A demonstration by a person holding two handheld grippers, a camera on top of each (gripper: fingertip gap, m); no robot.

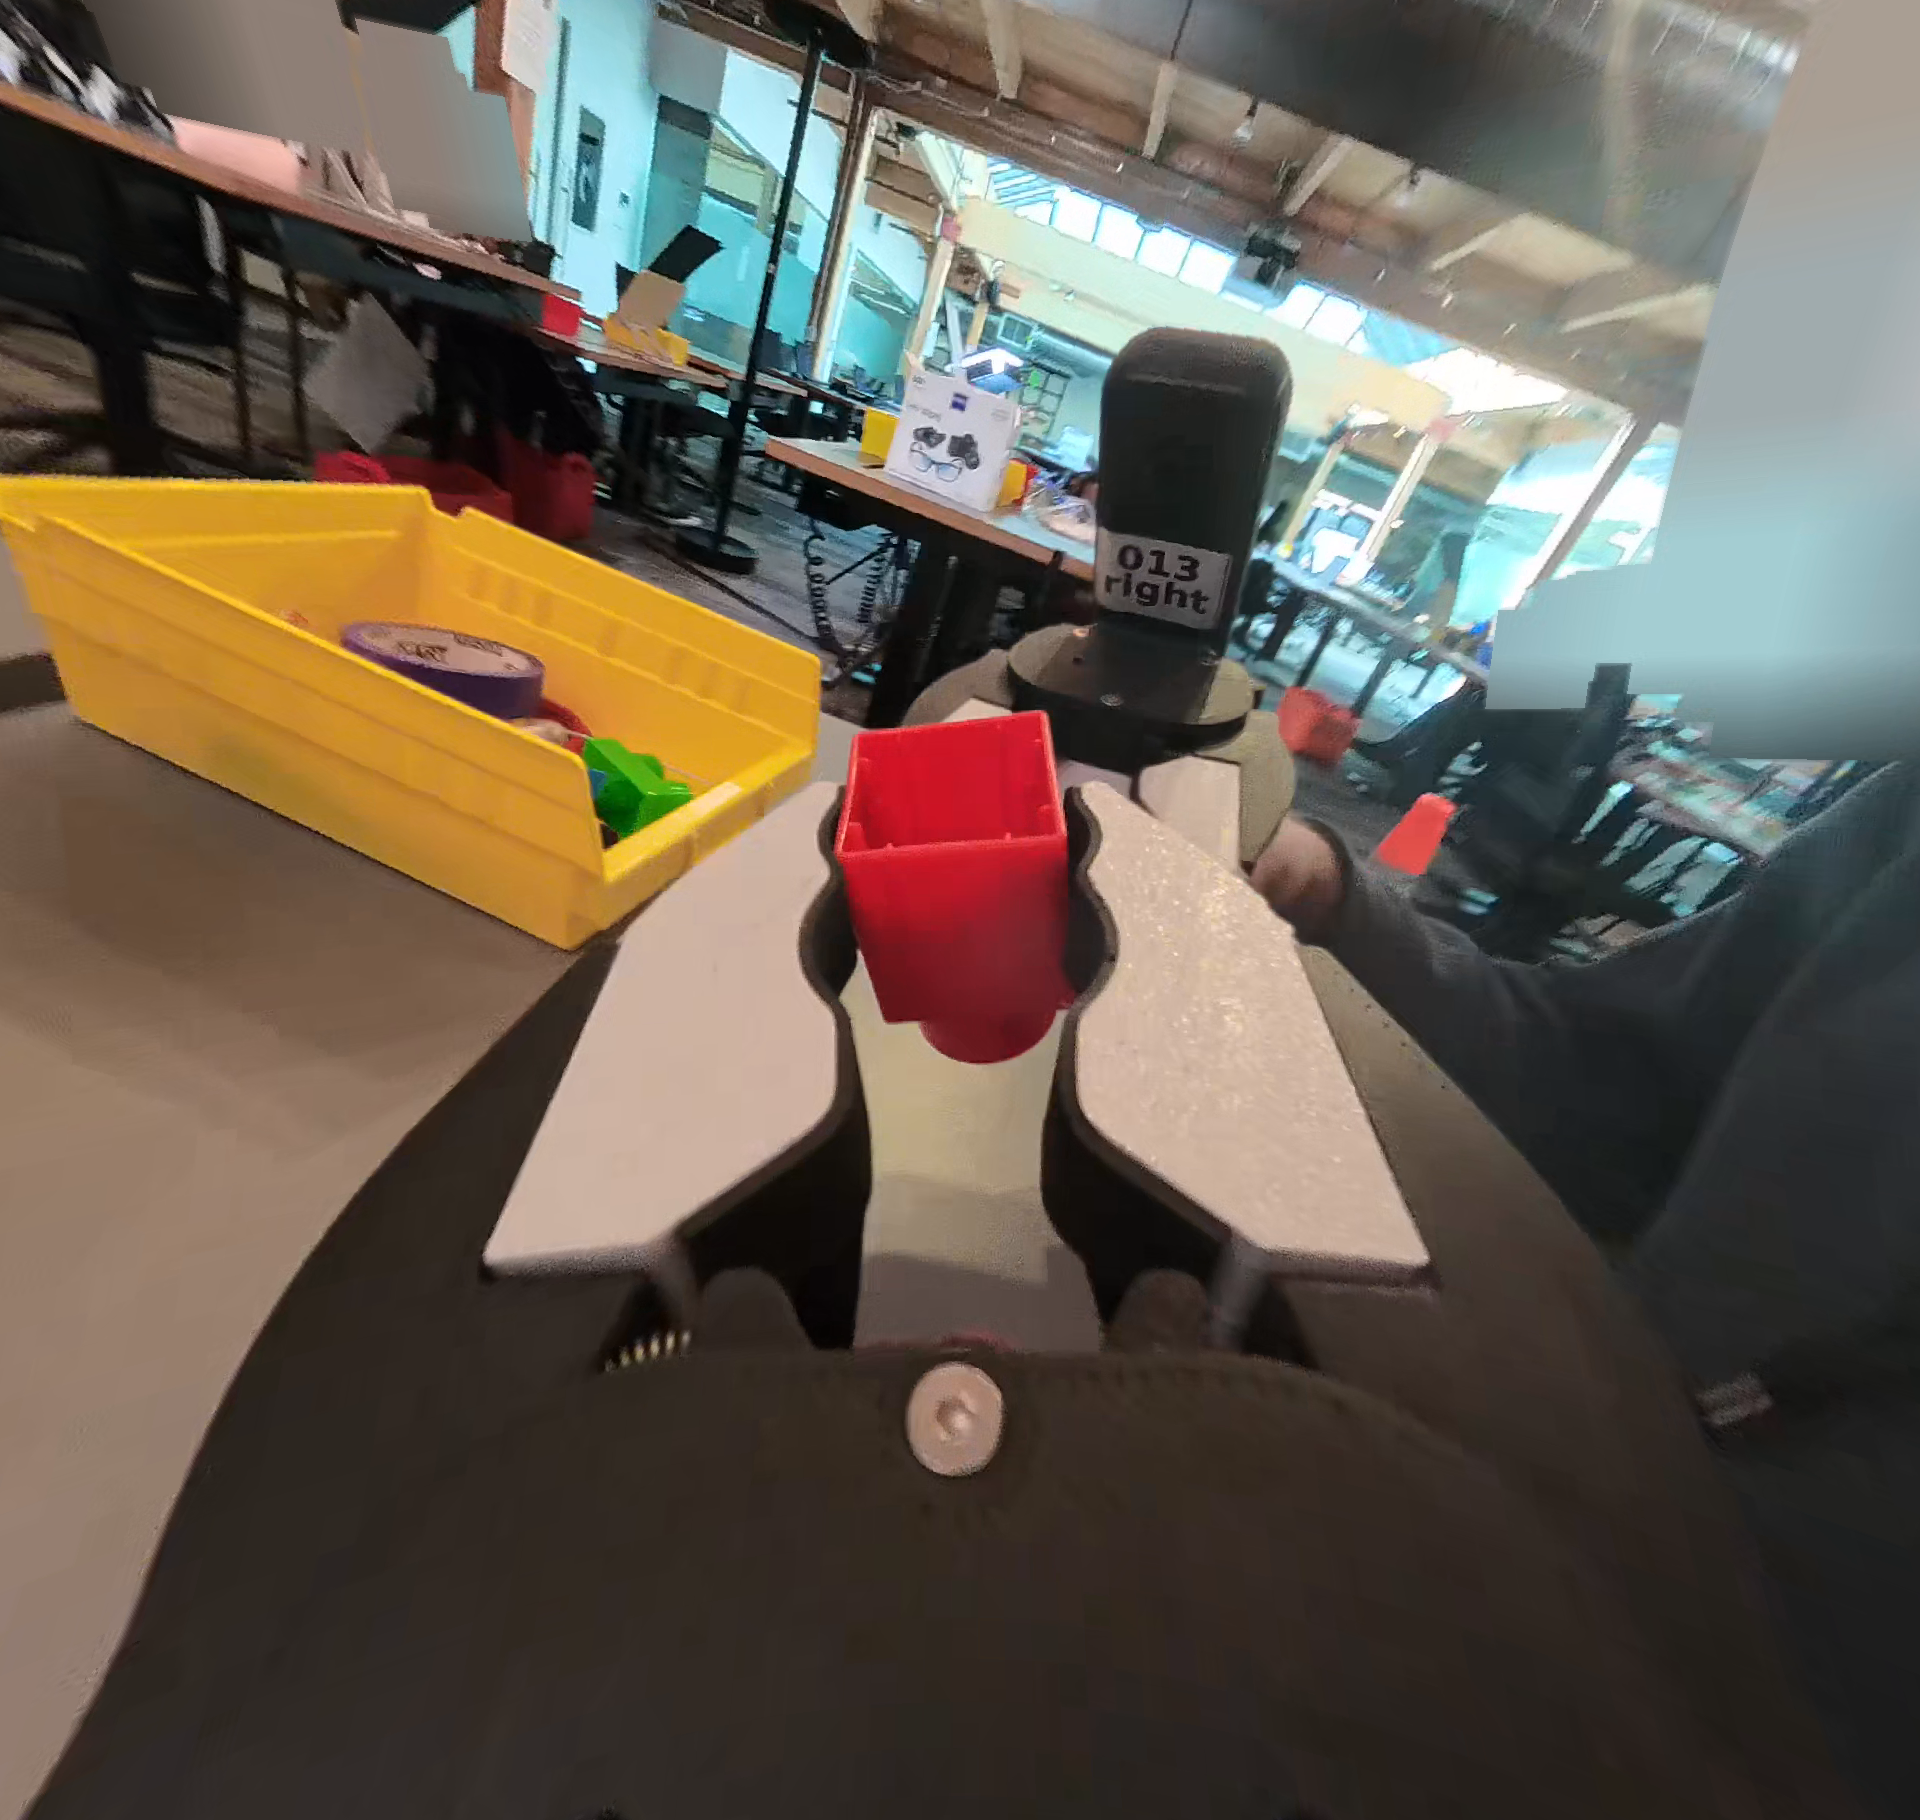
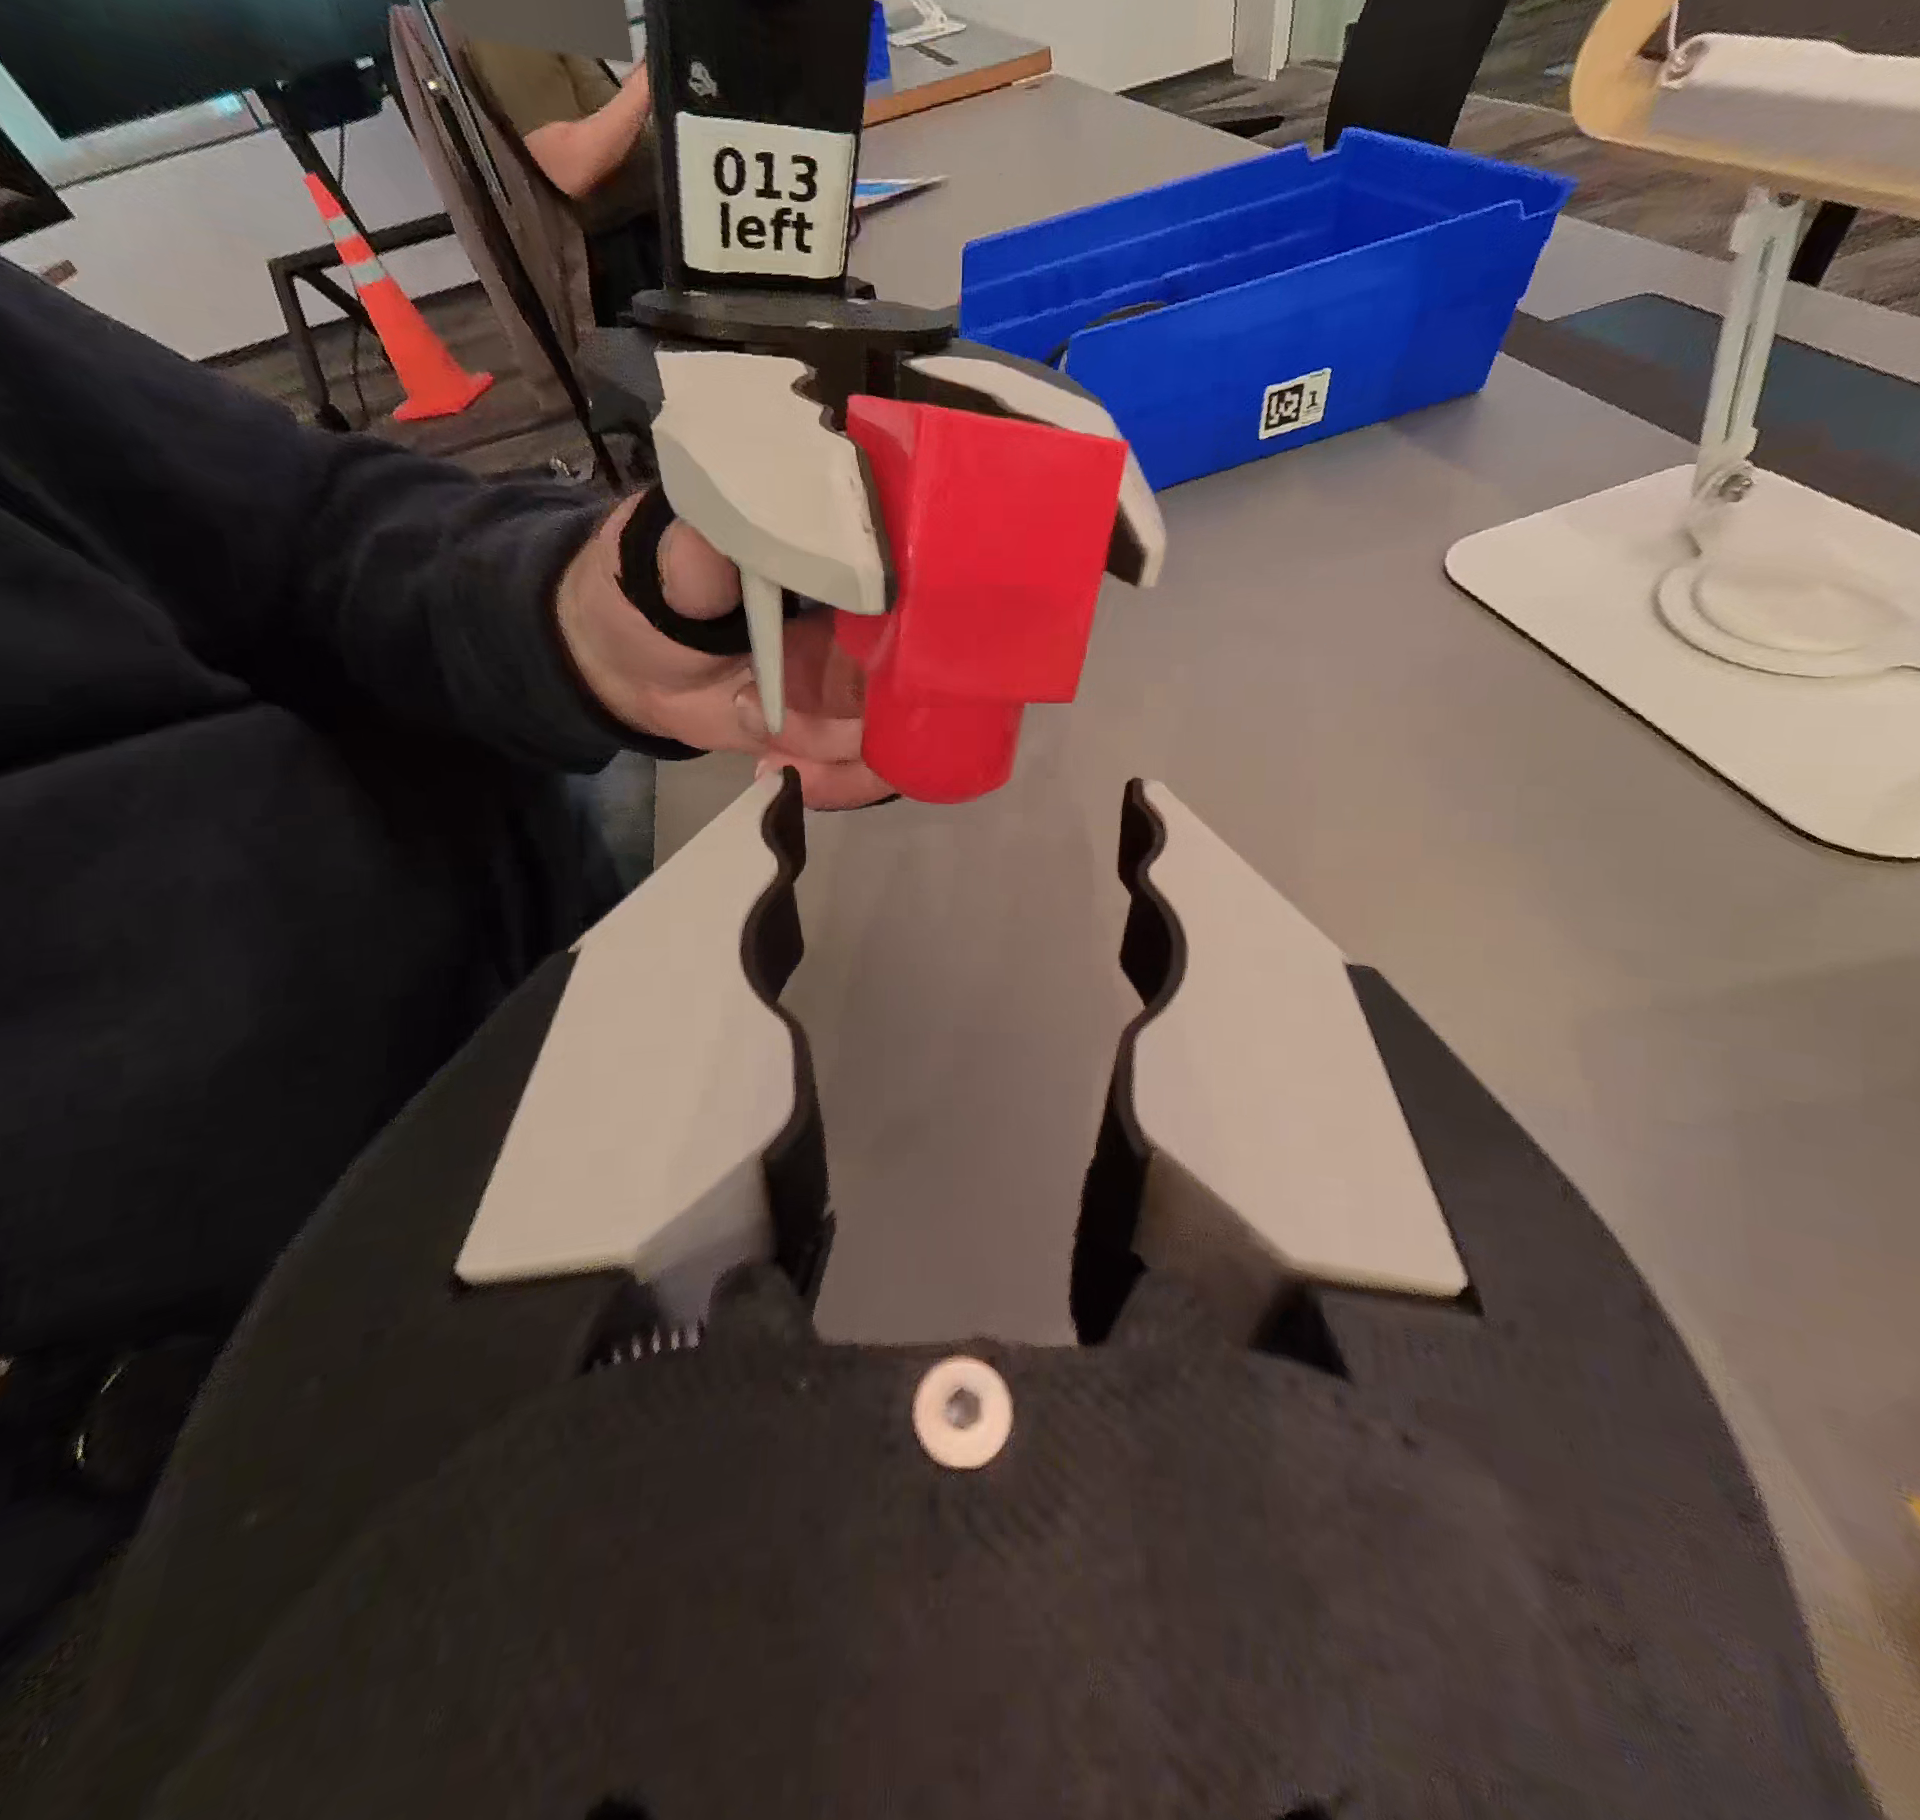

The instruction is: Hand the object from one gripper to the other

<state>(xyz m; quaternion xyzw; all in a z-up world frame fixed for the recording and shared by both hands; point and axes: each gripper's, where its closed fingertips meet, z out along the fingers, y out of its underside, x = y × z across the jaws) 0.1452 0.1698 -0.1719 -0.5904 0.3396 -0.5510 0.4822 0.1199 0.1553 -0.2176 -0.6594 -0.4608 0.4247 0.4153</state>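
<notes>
Left gripper (image 1: 954,897): nearest in the left wrist view; grey fingers with black wavy inner edges; jaws clamped on the red object, one on each flat side.
Red object (image 1: 954,887): hollow square cup of red plastic, open end facing away from the left wrist camera, thin ribs on the inner walls; square body stepping down to a short round stub at the closed end; held above the counter, touching only the left gripper.
Red object, from the right wrist view (image 2: 977,565): plain smooth outer walls, a stepped shoulder, round stub pointing down and toward the camera.
Right gripper (image 2: 961,840): jaws apart, nothing between them; tips just below and short of the stub, no contact visible.
Hand (image 2: 686,648): wrapped around the left gripper's handle, one finger through a black loop, dark sleeve behind.
Counter (image 2: 1299,835): grey, matte.
Yellow bin (image 1: 312,731): on the counter to the left of the left gripper; holds a purple tape roll (image 1: 447,664) and a green block (image 1: 629,783).
Blue bin (image 2: 1247,316): on the counter beyond the red object, a small white tag on its front.
White stand (image 2: 1704,617): flat base to the right on the counter.
Orange cone (image 2: 400,326): on the floor, far left.
</notes>
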